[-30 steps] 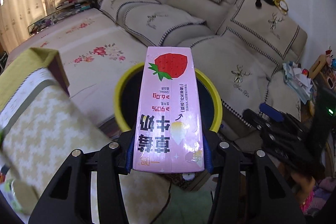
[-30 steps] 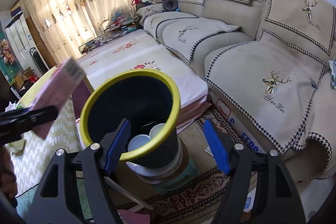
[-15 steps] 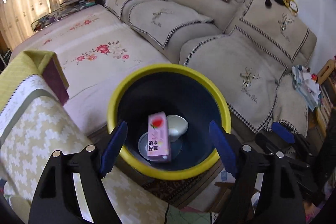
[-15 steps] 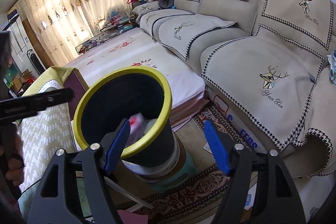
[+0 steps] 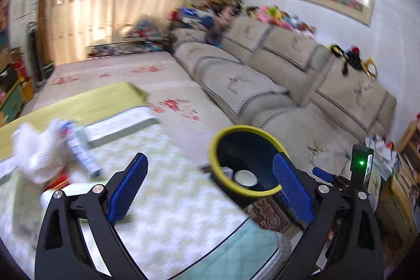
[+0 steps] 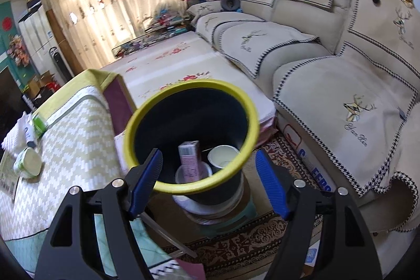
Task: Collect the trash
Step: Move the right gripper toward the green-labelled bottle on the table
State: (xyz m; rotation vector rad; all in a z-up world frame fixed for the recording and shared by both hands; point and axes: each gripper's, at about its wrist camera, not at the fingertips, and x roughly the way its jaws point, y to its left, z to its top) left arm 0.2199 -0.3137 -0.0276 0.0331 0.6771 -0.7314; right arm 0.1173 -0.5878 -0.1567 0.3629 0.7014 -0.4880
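The yellow-rimmed dark bin (image 6: 189, 83) stands on the floor beside the table. Inside it a pink strawberry milk carton (image 6: 190, 159) leans among white cups (image 6: 223, 156). My right gripper (image 6: 208, 154) hovers open just in front of the bin's near rim, with nothing between its pads. My left gripper (image 5: 210, 159) is over the table with its jaws opening wide and empty; the bin (image 5: 244, 127) lies ahead to the right. On the table, in a blurred view, lie a crumpled white tissue (image 5: 36, 154) and a tube (image 5: 81, 154). A green-and-white cup (image 6: 27, 162) sits there too.
The table (image 6: 78, 138) has a zigzag-patterned cloth and borders the bin on the left. A beige sofa (image 6: 341, 75) runs along the right. A patterned rug (image 6: 249, 246) lies under the bin. A floral mat (image 6: 168, 57) stretches beyond, towards curtains.
The left gripper let go of the pink carton, which dropped into the bin. It then opened wider, lifted and swung left over the table. The right gripper edged closer to the bin.
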